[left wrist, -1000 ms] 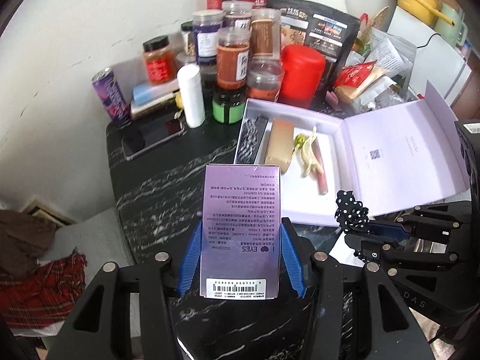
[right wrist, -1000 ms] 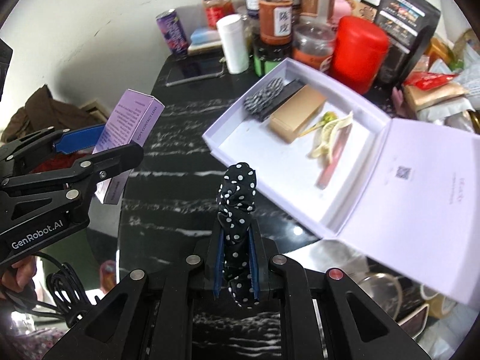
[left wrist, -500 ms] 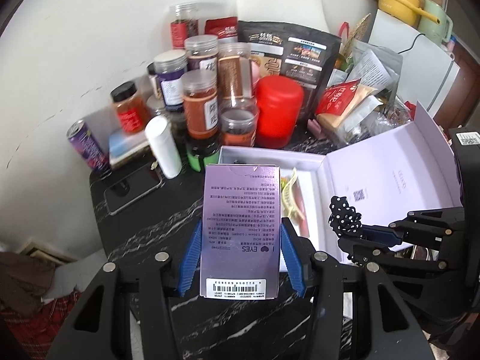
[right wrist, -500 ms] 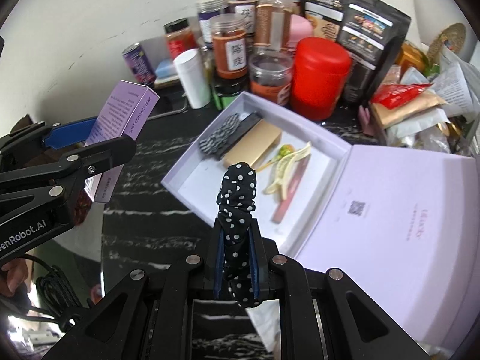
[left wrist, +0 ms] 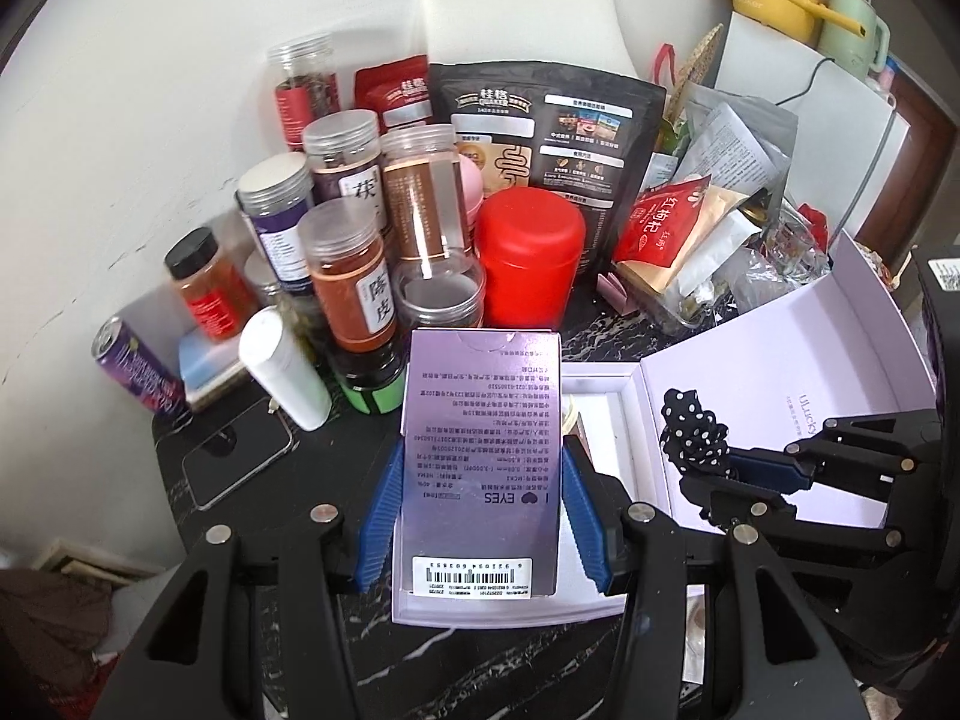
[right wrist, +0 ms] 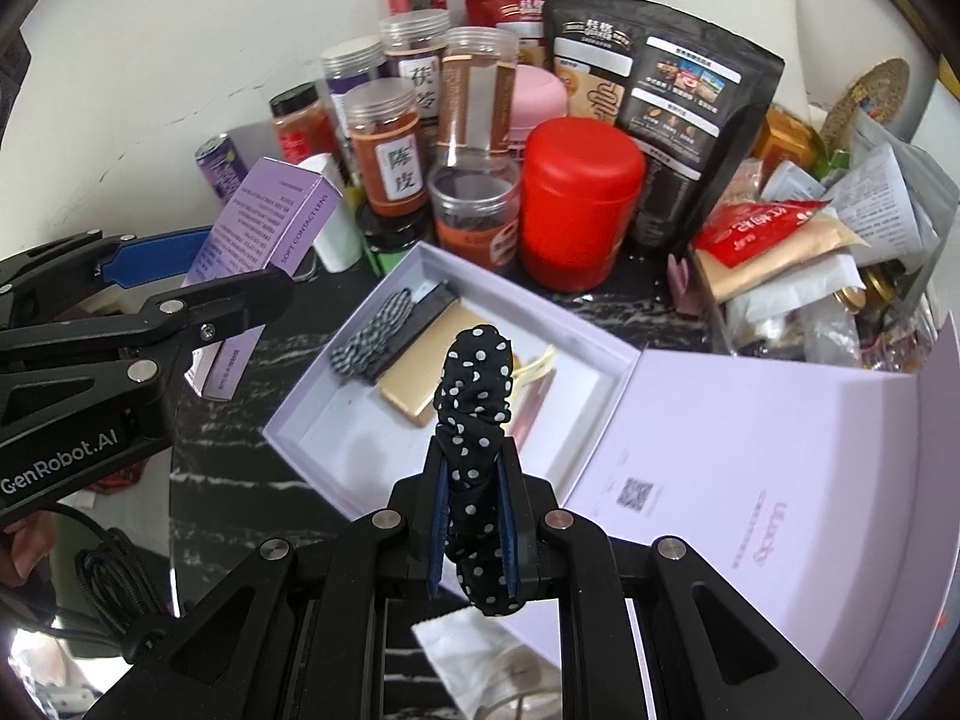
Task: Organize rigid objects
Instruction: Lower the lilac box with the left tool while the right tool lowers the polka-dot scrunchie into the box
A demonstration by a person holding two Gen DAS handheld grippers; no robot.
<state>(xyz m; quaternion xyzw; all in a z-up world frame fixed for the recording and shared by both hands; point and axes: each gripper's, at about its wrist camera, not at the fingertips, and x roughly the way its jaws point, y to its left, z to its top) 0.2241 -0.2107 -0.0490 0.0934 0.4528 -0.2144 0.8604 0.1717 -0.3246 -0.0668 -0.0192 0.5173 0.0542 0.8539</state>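
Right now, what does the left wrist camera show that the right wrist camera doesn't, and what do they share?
Only the left wrist view shows the phone lying on the dark table and the purple box's barcode face. Only the right wrist view shows what lies in the open lilac gift box: a checked scrunchie and a gold bar. Both show the red canister and the polka-dot scrunchie.

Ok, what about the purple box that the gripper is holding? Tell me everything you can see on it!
The purple box is a tall, narrow carton, looking like shiny cardboard, closed with a tuck flap at its far end. One wide face carries small upside-down print, the word EYES, and a white barcode sticker near the bottom. A side panel reads SOFT CONTACT LENS. The left gripper clamps it between blue pads on both narrow sides, holding it off the black marbled table, beside the open lilac gift box.
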